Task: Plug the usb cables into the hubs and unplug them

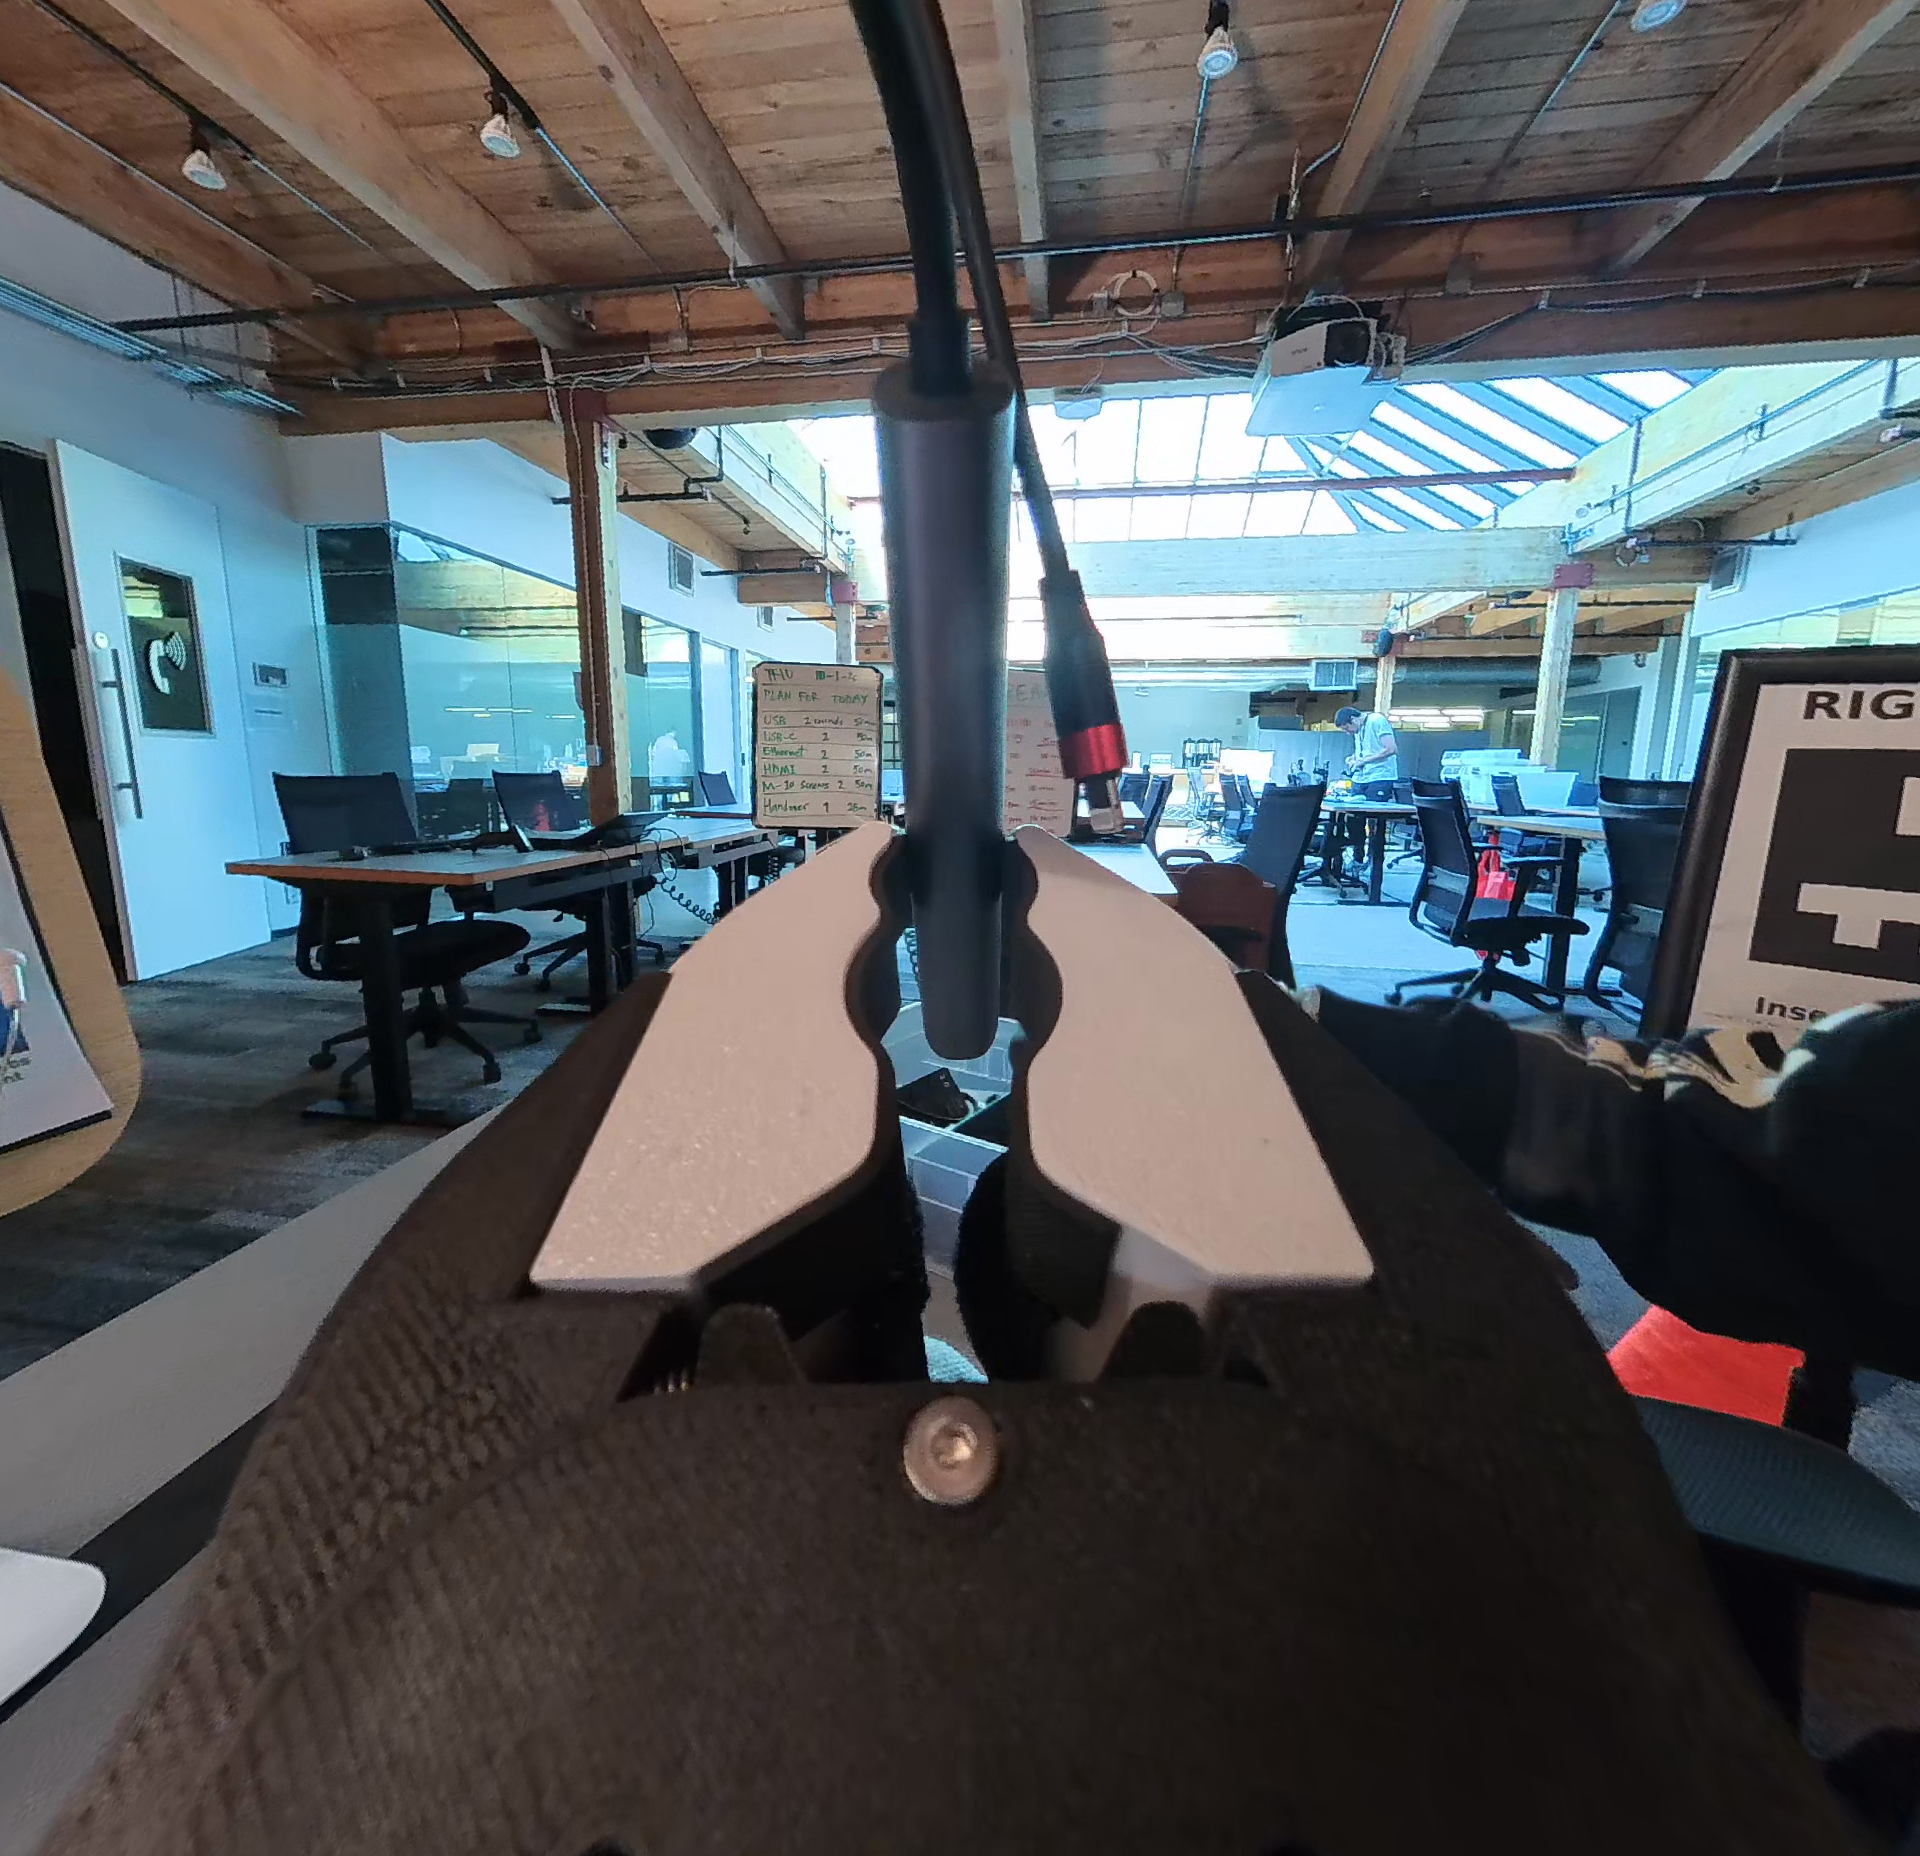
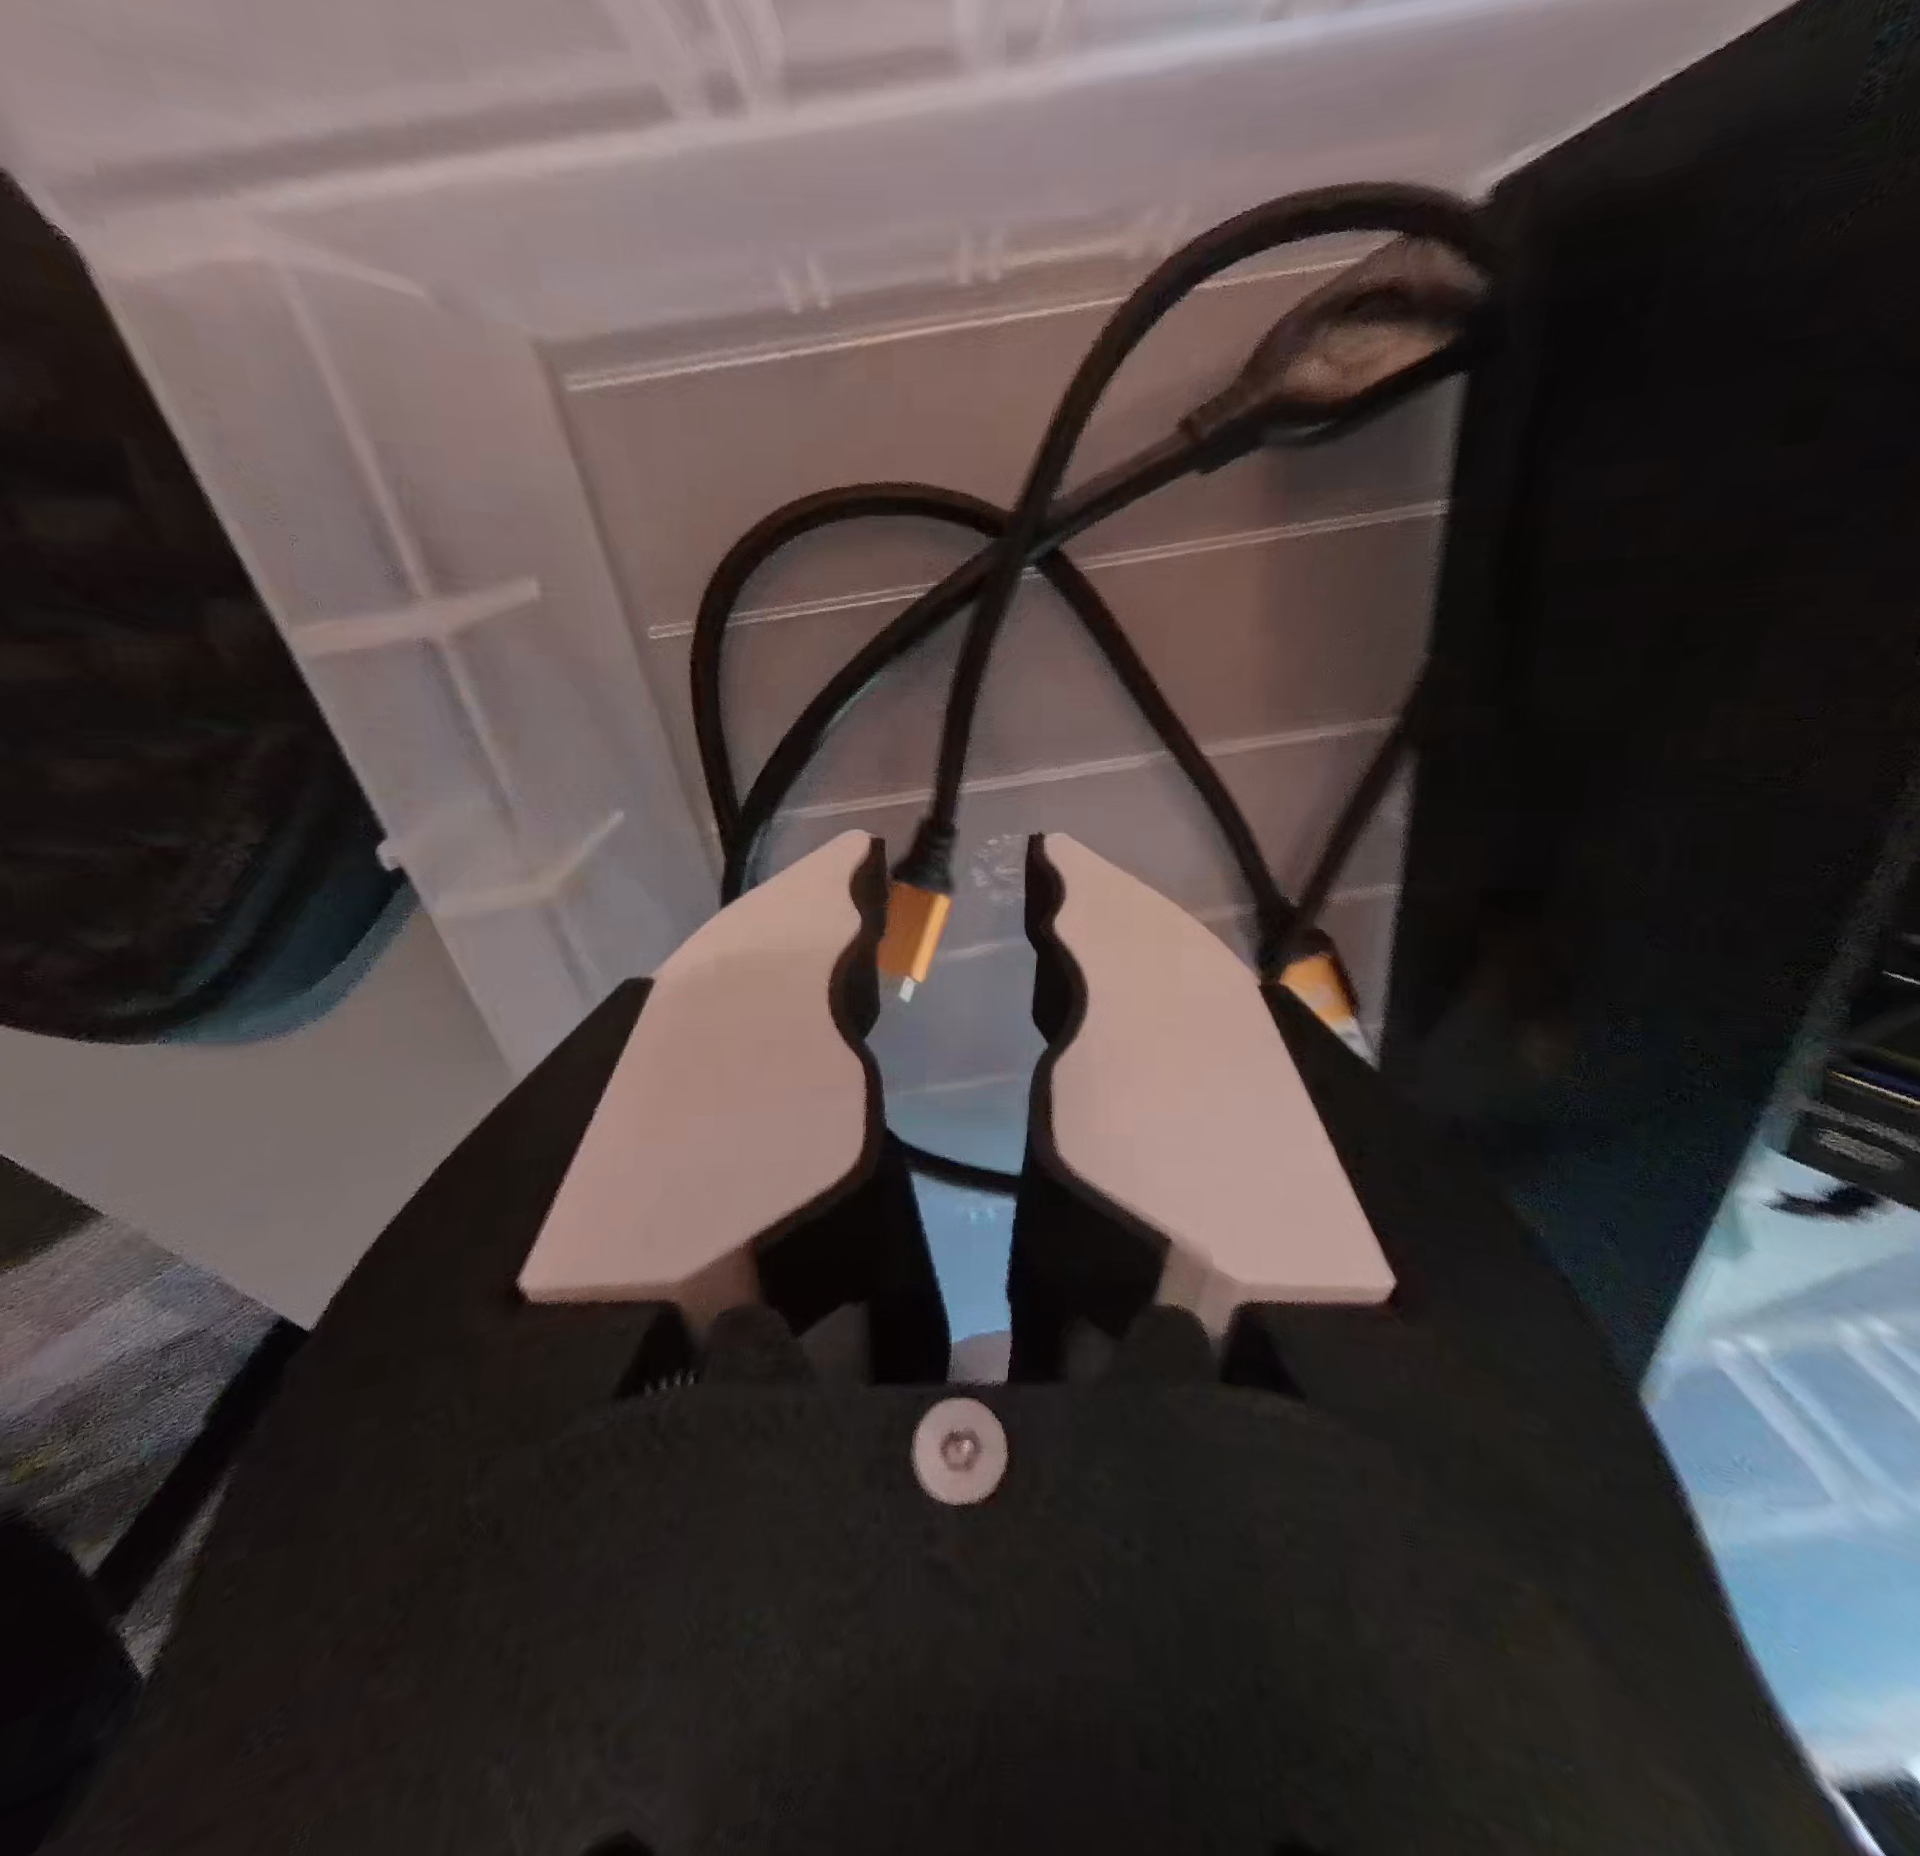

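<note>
Left gripper (image 1: 954, 856) is clamped on a slim grey hub (image 1: 945, 663), held upright in the centre of the left wrist view, both white fingers (image 1: 769, 1027) pressed to its lower part; the hub's own black lead (image 1: 914, 144) curves out at the top of the frame. Just right of the hub hangs a second connector with a red collar (image 1: 1086, 705), apart from the hub and from the fingers; whether its cable runs to the hub cannot be told. Right gripper (image 2: 956, 856) stands parted, gripping nothing, over a clear plastic bin (image 2: 727, 456). An orange-shelled USB plug (image 2: 912, 928) lies between the fingertips, close against the left finger (image 2: 727, 1058); contact cannot be told through the blur. Its black braided cable (image 2: 997, 643) loops up the middle of the frame and crosses other strands, and a second orange plug (image 2: 1314, 975) lies at centre right, partly hidden behind the right finger. Risks, as judgement: the plug sits off-centre in the gap, so closing now could pinch it askew or push it aside; the crossed loops could snag and drag the second plug along on a lift; the hub is gripped near its lower end only, so a sideways push while plugging could swing it in the jaws. Only the left wrist view shows the hub, the red-collared connector and the open office behind; only the right wrist view shows the bin and the orange plugs. No hub port is visible in either.
</note>
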`<state>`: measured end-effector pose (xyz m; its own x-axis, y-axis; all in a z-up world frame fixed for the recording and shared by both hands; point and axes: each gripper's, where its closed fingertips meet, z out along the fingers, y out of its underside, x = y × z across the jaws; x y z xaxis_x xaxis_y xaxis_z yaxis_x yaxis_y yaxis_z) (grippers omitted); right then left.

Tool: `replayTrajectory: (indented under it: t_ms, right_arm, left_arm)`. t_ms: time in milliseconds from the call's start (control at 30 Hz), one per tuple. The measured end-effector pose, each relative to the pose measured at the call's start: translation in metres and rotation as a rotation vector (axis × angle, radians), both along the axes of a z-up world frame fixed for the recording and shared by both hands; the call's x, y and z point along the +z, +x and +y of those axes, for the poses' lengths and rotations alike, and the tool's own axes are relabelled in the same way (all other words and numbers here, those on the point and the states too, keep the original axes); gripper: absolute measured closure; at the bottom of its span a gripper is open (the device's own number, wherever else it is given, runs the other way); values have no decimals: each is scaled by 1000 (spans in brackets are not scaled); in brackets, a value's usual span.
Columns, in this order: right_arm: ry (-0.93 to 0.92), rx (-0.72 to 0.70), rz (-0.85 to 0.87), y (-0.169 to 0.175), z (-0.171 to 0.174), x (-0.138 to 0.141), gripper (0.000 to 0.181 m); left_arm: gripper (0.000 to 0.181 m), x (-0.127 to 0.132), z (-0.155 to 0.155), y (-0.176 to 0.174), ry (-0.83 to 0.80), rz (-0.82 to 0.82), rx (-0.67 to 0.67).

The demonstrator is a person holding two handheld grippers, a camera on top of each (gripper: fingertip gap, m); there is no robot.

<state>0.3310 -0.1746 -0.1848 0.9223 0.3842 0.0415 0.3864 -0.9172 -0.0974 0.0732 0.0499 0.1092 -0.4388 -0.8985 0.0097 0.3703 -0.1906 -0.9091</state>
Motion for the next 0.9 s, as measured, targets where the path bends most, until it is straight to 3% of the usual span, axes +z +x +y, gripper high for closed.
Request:
replayTrajectory:
  t_ms: [67, 133, 200, 300, 333, 367, 400, 467, 567, 633, 733, 800, 900]
  right_arm:
    - [34, -3, 76, -9, 1, -1, 173]
    - [-36, -36, 39, -1, -13, 0, 173]
    - [-29, -78, -47, 9, -14, 11, 160]
    - [339, -114, -21, -12, 40, 58, 152]
    - [522, -104, -30, -23, 66, 83, 147]
    - [725, -91, -51, -36, 91, 112, 161]
    - [954, -77, -53, -53, 115, 145, 150]
    - [1300, -17, 140, -110, 145, 198, 161]
    - [1509, -11, 285, -157, 167, 243, 156]
    - [1672, 51, 569, -194, 177, 272, 152]
    - [1607, 23, 1011, -216, 201, 285, 137]
    - [1564, 51, 1161, -222, 211, 289, 149]
    - [1533, 133, 1227, -231, 214, 290, 174]
  left_arm:
    - [165, -1, -1, 1, 5, 8, -4]
    - [165, -4, -2, 3, 13, 33, -17]
    - [165, -11, -5, 7, 26, 88, -40]
    - [165, -22, -9, 13, 48, 166, -86]
    - [165, -26, -11, 14, 51, 190, -107]
    - [165, -30, -13, 16, 51, 216, -131]
    - [165, -35, -15, 18, 50, 239, -149]
    - [165, -42, -17, 23, 45, 264, -163]
    - [165, -50, -21, 27, 23, 283, -205]
    - [165, -53, -23, 28, 1, 291, -236]
    - [165, -55, -27, 27, -8, 304, -273]
    - [165, -57, -29, 27, 7, 319, -279]
    - [165, -55, -29, 27, 8, 317, -282]
